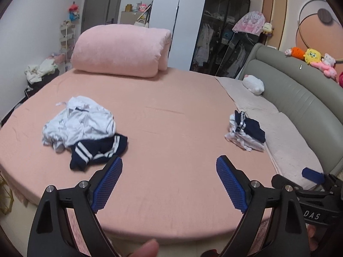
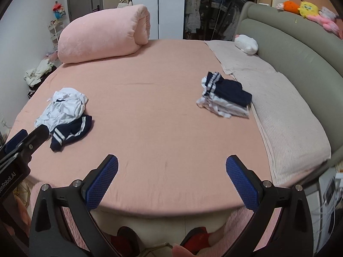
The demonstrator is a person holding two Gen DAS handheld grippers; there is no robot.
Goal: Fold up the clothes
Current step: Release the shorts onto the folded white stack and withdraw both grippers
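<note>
- Clothes lay in two places on the pink bed [image 1: 171, 128]: a crumpled pile [image 1: 83, 126] left, a folded stack [image 2: 227, 98] right.
- Both left tongs [image 1: 169, 180] and right tongs [image 2: 171, 177] hung wide open, holding nothing.
- Grabbing the pile blindly risked lifting the white top and navy shorts [image 1: 98, 152] together, since they overlapped.

Two readable marks, both on gripper bodies.

Left wrist view: the right gripper [image 1: 313, 174] enters at the lower right edge; white capitals "DAS" stand on its black body, the start of the word cut off by the near finger.

Right wrist view: the left gripper [image 2: 16, 138] enters at the left edge; white lettering "enRobot.AI" runs up its black body, first letters lost at the frame edge.

No other legible text; prints on the plush toys and the clothes are too small to read.
</note>
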